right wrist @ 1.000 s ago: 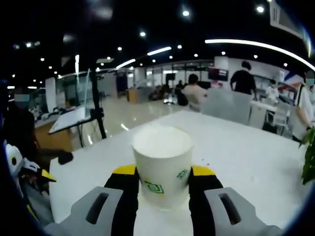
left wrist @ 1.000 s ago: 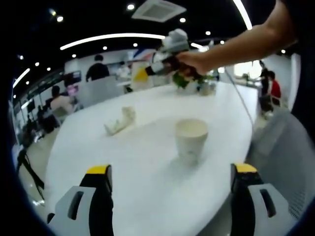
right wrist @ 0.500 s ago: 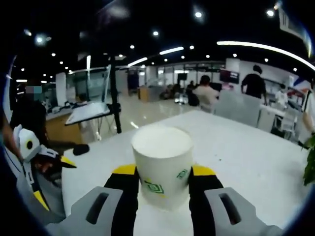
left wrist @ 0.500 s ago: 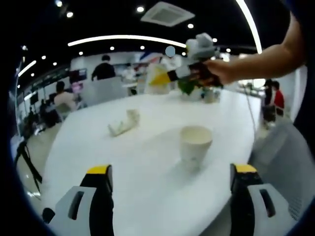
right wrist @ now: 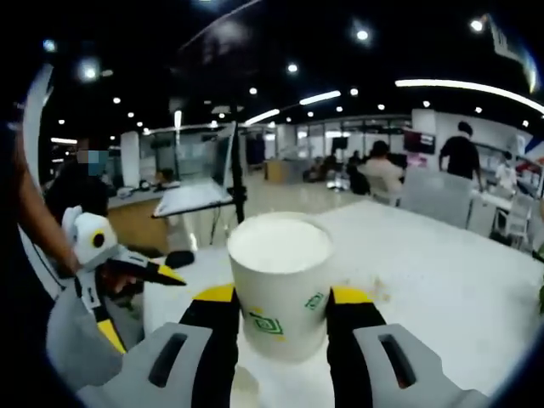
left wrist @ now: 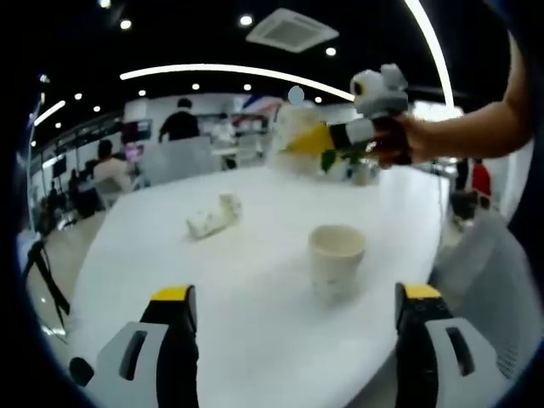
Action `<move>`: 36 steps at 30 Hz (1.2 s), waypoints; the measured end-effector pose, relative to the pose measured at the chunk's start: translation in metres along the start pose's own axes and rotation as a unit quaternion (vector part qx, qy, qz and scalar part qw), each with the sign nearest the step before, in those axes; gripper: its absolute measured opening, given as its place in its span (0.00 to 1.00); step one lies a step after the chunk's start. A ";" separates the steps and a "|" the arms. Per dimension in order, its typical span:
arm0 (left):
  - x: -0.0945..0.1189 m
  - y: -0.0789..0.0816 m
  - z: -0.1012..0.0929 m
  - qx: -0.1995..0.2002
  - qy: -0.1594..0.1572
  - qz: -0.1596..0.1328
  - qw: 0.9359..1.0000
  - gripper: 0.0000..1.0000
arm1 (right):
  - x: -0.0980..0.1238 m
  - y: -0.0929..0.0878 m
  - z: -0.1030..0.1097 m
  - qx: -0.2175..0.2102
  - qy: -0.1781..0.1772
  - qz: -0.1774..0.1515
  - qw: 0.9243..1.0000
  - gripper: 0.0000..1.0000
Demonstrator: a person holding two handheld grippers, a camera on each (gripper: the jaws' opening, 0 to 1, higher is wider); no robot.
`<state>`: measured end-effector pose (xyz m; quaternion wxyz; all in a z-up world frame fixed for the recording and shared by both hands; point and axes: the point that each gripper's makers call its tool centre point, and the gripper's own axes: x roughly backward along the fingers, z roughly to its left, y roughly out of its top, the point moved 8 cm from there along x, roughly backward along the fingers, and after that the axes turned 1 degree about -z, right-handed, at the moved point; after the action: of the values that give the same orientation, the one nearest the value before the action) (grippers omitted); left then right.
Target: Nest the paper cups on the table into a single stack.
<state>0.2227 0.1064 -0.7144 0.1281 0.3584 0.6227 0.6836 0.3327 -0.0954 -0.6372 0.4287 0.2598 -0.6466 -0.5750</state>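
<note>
An upright white paper cup [left wrist: 337,263] stands on the white table [left wrist: 212,280] ahead of my left gripper [left wrist: 296,294], whose jaws stand wide open and empty. Farther back on the left, a paper cup [left wrist: 212,219] lies on its side. Over the table's far end a hand carries my right gripper [left wrist: 304,140], which is shut on another paper cup [left wrist: 291,138]. In the right gripper view, that white cup with a green logo [right wrist: 280,285] sits clamped between the jaws of my right gripper [right wrist: 283,296]. The left gripper [right wrist: 136,297] appears low on the left.
A green plant [left wrist: 344,161] stands at the table's far end. People sit at desks behind the table. A tripod [left wrist: 41,276] stands off the table's left edge, and a stand with a board [right wrist: 204,194] is beyond the table in the right gripper view.
The right gripper with its cup has moved rightward across the left gripper view. Both cameras have shifted a little. The cups on the table stay put.
</note>
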 end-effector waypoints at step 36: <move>-0.006 0.086 -0.015 0.190 -0.219 -0.105 0.951 0.49 | 0.041 0.010 0.054 -0.023 0.119 -0.078 0.990 0.37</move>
<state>0.2407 0.0746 -0.6345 0.2620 0.4499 0.7317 0.4401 0.2682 -0.0994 -0.6153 0.4622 0.3661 -0.5553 -0.5866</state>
